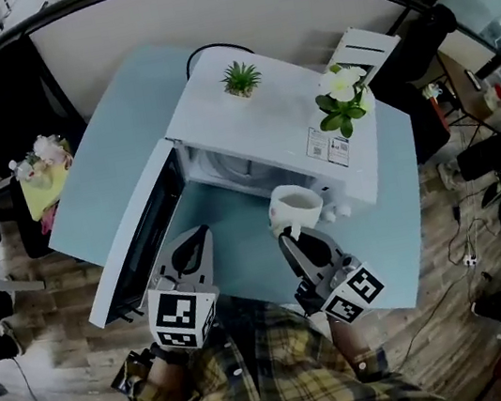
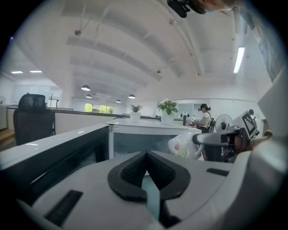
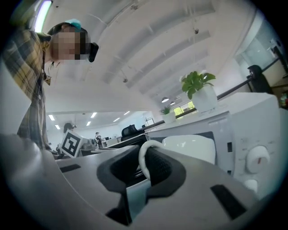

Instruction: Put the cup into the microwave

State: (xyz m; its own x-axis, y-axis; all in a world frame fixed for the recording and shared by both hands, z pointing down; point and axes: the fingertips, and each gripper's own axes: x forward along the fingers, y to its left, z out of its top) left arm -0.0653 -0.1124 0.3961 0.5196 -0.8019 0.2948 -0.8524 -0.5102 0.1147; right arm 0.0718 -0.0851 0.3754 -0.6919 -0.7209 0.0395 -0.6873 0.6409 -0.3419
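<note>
With my right gripper (image 1: 286,235) clamped on the cup (image 1: 296,208) handle and my left gripper (image 1: 202,237) closed empty, I should keep it level entering the microwave (image 1: 268,135).

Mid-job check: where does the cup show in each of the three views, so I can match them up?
Head view: cup at centre, just before the open microwave.
Left gripper view: right of centre, white with a flower print.
Right gripper view: centre, handle pinched by the right gripper, body beyond.
Shared landmark: the broad-leaved plant atop the microwave.
</note>
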